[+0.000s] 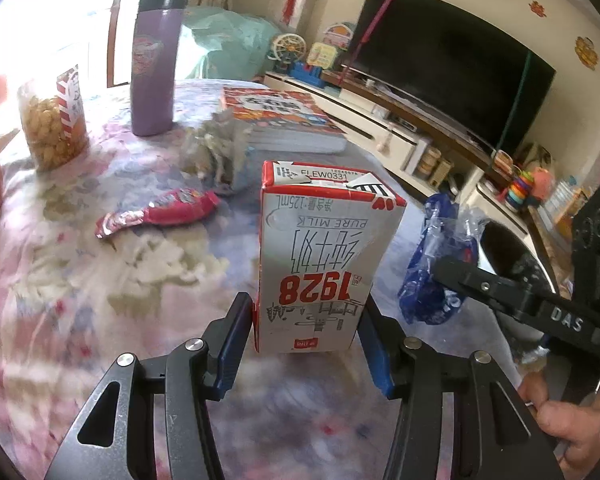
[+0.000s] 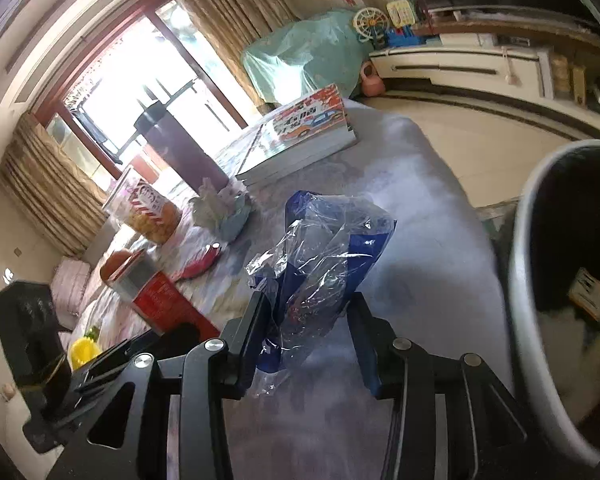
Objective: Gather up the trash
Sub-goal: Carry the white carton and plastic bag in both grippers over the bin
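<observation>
My left gripper (image 1: 306, 320) is shut on a white and red milk carton (image 1: 320, 256), held upside down above the flowered tablecloth. My right gripper (image 2: 310, 316) holds a crumpled blue and clear plastic wrapper (image 2: 320, 252) between its pads; it also shows in the left wrist view (image 1: 432, 264). A red snack wrapper (image 1: 160, 212) and a crumpled tissue wad (image 1: 216, 152) lie on the table. A round trash bin (image 2: 528, 280) with a black liner stands at the table's right edge, with some trash inside.
A purple thermos (image 1: 156, 60), a jar of popcorn (image 1: 54, 120) and a stack of books (image 1: 284, 120) stand on the far side of the table. A TV cabinet (image 1: 400, 128) runs along the wall to the right.
</observation>
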Demonstrator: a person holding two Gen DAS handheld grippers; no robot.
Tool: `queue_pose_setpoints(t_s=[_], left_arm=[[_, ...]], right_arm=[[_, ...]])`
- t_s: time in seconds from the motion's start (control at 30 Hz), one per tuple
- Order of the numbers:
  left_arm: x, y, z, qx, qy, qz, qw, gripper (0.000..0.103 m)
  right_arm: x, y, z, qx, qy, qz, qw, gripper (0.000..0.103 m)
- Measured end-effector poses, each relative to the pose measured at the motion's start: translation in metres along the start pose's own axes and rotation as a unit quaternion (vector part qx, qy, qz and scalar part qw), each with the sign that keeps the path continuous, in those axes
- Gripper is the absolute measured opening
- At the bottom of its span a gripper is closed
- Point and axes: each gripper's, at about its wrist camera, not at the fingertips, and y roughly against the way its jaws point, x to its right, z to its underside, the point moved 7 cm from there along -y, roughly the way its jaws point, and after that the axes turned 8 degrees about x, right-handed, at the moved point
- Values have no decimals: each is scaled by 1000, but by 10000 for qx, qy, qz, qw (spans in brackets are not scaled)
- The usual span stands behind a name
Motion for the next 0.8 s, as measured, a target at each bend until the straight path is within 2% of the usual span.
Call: queue_pose_setpoints(t_s=[0.4,0.8], left_arm=[[52,31,17,-19,-411,467,9981,51],[98,36,25,-82,-766,776,9940,51]], right_arm=[[16,74,23,420,-56,279,9987,42],[48,127,30,774,-285,586,9949,42]])
